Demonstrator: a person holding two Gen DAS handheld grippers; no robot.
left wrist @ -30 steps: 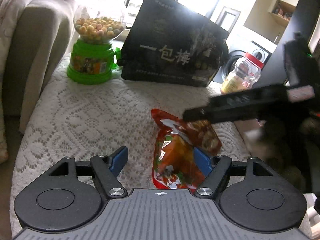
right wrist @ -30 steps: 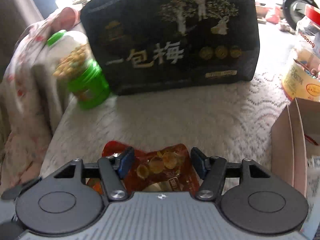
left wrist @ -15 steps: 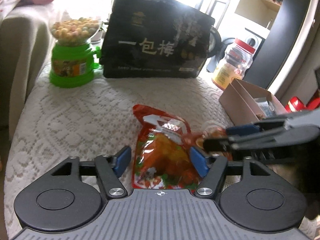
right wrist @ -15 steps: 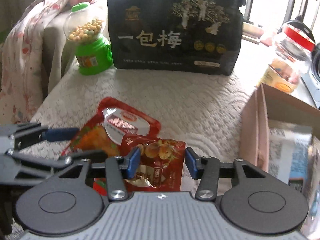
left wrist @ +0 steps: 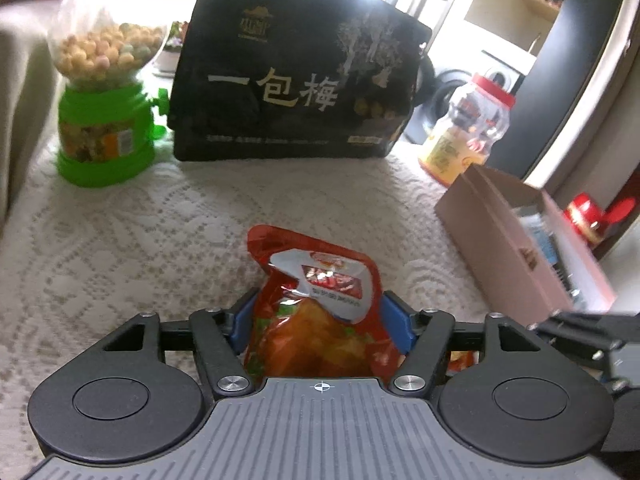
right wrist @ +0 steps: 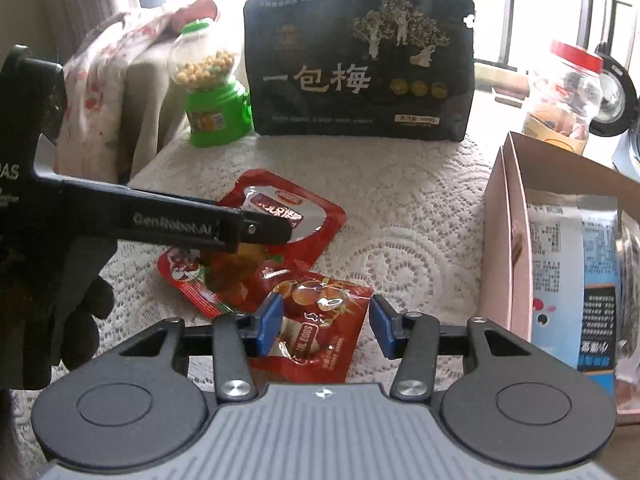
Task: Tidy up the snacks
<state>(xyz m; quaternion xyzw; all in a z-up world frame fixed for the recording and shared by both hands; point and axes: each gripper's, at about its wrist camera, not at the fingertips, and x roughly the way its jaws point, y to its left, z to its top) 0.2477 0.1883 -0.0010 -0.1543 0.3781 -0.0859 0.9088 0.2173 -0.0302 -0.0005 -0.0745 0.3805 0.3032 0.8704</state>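
Note:
A red chicken snack pouch (left wrist: 316, 304) lies on the lace tablecloth between the blue pads of my left gripper (left wrist: 318, 316). Its edges reach both pads, and the jaws are opening slightly. From the right wrist view, that left gripper (right wrist: 276, 226) hovers over the red pouch (right wrist: 304, 208) from the left. A smaller red quail-egg pouch (right wrist: 320, 320) overlaps the chicken pouch's near corner, and my right gripper (right wrist: 326, 316) is shut on it. One of the right gripper's fingers (left wrist: 576, 330) shows at the right edge of the left view.
An open cardboard box (right wrist: 496, 240) on the right holds a blue-and-white packet (right wrist: 580, 260). At the back stand a big black plum bag (right wrist: 360, 64), a green candy dispenser (right wrist: 216, 112) and a red-lidded jar (right wrist: 568, 96). A dark-gloved hand (right wrist: 60, 320) holds the left gripper.
The right gripper narrowed onto the egg pouch and drew it back toward the near side of the red pouch. The left gripper slid right until the red pouch filled its jaws.

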